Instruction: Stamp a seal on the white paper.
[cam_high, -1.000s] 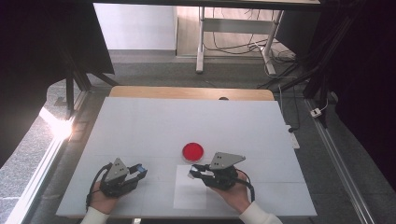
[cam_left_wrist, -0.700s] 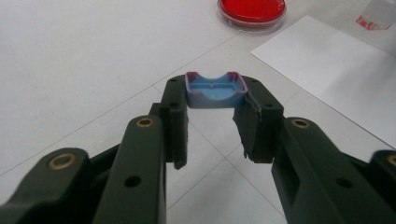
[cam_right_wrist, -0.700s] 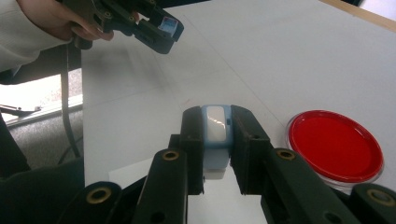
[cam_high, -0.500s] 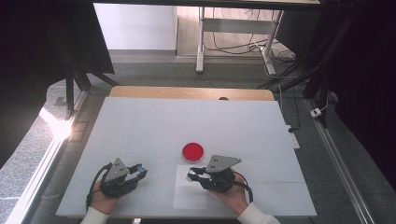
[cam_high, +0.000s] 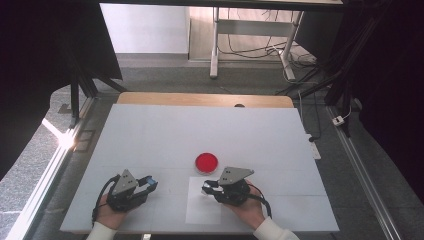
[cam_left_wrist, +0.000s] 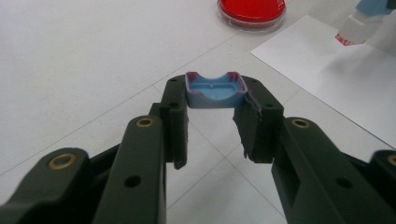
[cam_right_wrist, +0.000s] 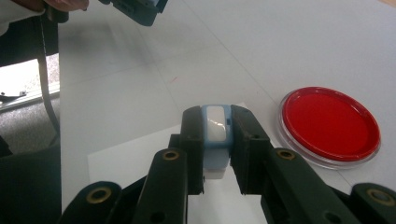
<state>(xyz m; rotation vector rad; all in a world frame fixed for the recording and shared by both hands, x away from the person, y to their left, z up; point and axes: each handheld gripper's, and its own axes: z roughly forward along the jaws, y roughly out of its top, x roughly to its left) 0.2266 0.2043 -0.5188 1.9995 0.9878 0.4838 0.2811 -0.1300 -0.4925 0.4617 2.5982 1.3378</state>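
Here both grippers sit low at the near edge of the table (cam_high: 150, 130), each already loaded. The right gripper (cam_right_wrist: 215, 135) has its jaws clamped on a pale blue pen (cam_right_wrist: 215, 140), a small marker-like tool with a clear, red-stained tip that points down over the white sheet (cam_high: 202, 210); in the left gripper view that tip (cam_left_wrist: 351, 33) hangs just above the paper. The left gripper (cam_left_wrist: 215, 112) pinches a small blue cap (cam_left_wrist: 215, 89) by its sides, hollow facing up, its rim smeared red, so it looks like the pen's cover, kept aside and ready to go back on. The red dish (cam_high: 206, 161) lies just beyond the sheet, near the right gripper, untouched by either. My guess is that the paper is there to catch drips or take a mark, with the dish close by as the source or target.
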